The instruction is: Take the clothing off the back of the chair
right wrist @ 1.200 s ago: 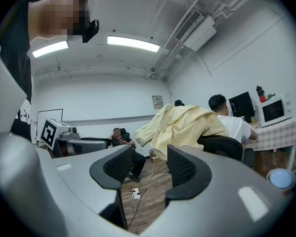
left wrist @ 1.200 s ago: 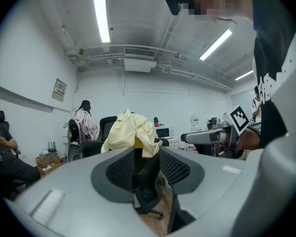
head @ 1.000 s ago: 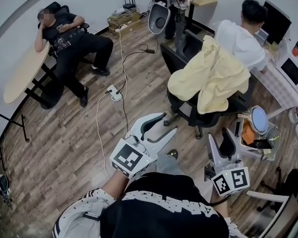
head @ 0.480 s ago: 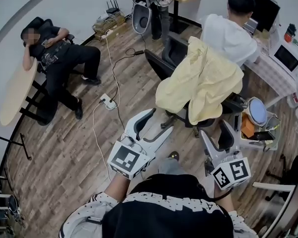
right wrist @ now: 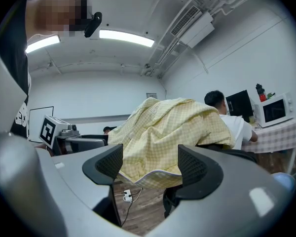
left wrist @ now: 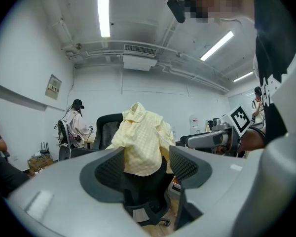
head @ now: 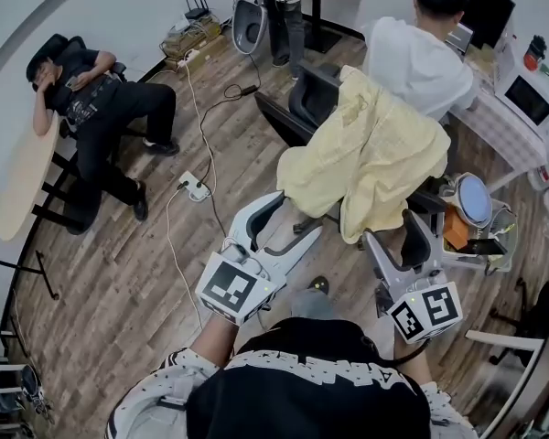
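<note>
Left claw [head: 297,216] and right claw [head: 395,236] both stand wide apart, their jaws having just been opening, and nothing is clamped between the pads of either. Both point level at the pale yellow checked cotton shirt [head: 384,154], which is draped over the back of the black swivel office chair [head: 297,117] just ahead (its hem hangs low on the near side). Neither claw touches the cloth. A person in a white top [head: 421,58] sits beyond the chair at a tabletop [head: 503,144].
</note>
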Demonstrator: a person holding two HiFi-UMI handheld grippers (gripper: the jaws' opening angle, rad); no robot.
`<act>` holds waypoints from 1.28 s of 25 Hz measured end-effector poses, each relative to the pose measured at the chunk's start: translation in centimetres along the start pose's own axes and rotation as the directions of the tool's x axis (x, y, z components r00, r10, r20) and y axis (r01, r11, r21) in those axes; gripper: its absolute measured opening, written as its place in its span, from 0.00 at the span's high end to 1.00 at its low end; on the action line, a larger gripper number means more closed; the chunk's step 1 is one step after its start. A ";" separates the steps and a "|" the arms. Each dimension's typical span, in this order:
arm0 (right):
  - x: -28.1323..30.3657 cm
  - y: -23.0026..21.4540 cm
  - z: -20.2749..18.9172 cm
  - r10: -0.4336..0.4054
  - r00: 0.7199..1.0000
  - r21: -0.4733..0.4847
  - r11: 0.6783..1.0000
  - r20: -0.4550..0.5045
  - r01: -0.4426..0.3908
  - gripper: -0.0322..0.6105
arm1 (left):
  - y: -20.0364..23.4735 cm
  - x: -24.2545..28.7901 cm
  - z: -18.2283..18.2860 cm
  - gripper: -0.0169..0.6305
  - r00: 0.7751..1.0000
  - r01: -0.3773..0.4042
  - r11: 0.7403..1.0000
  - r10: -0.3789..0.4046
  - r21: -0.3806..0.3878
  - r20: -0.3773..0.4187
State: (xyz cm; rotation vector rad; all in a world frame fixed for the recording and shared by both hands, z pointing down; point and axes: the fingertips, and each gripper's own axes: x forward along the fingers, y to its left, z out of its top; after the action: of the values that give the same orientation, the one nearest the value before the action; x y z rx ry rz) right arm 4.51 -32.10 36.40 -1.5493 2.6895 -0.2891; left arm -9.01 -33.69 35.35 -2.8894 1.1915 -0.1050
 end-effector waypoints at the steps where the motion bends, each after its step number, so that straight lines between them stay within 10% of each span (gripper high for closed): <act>1: 0.4 0.0 0.0 0.002 1.000 0.002 1.000 -0.001 -0.002 0.40 | 0.2 0.1 -0.1 0.56 1.000 -0.001 1.000 0.001 -0.003 -0.003; 17: 3.9 -0.7 0.2 0.027 1.000 0.027 0.999 -0.001 -0.027 0.45 | 0.7 2.2 0.0 0.89 0.998 0.061 0.998 -0.061 0.001 -0.032; 27: 4.2 -1.2 0.4 0.014 1.000 0.027 1.000 0.008 -0.015 0.86 | -0.2 2.1 -0.1 0.96 0.995 0.088 0.996 -0.088 -0.008 -0.044; 32: 3.6 -0.9 0.3 0.006 1.000 0.023 1.000 0.014 -0.006 0.90 | -0.8 1.6 -0.2 0.96 0.994 0.100 0.995 -0.100 -0.003 -0.040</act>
State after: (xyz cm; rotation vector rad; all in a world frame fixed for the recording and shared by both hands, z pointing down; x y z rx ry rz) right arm 3.53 -35.68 36.53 -1.5306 2.6696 -0.3070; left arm -7.27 -34.24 35.69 -2.9615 1.0521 -0.1647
